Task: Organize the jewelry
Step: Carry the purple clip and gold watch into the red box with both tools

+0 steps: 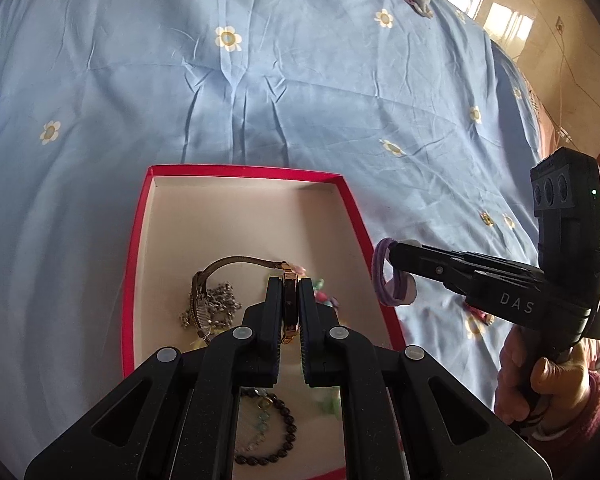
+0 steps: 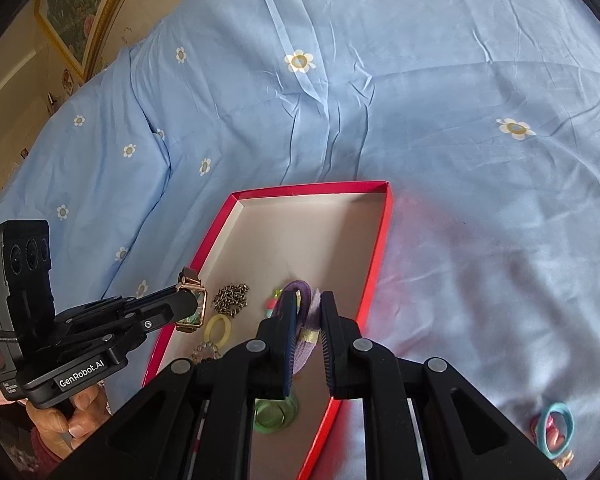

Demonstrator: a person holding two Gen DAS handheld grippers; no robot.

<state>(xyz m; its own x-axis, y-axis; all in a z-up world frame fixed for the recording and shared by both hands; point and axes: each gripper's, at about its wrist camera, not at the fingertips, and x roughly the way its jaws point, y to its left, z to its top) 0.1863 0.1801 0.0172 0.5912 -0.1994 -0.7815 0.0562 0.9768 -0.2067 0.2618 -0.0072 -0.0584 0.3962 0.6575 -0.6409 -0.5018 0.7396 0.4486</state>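
A: Both tools are over the shallow red-rimmed cardboard box [image 1: 138,240] on the blue flowered bed sheet [image 1: 300,80]. The left tongs [image 1: 290,304] are closed narrow on a gold-cased wristwatch with a mesh strap [image 1: 289,300], gripping the case edge-on, the strap trailing down inside the box.

B: And the right tongs [image 2: 305,320] clamp a purple fabric hair tie [image 2: 306,340], just above the box's right wall.

A: Inside the box already: a grey metal chain [image 2: 231,300] beside the watch, a yellow ring-shaped hair tie [image 2: 217,329], a dark beaded bracelet [image 1: 278,436] at the near end, and a green glassy ring [image 2: 274,414].

B: Risk here? That watch is held by a thin edge. I'd judge a twist could let it slip and land on the chain, tangling strap and links.

A: Agreed. And the purple tie sits close to the rim; released there, it may bounce outside the box onto the sheet.

B: One more: a teal hair tie [image 2: 556,428] with pink bits lies outside the box, to its right, not yet collected.
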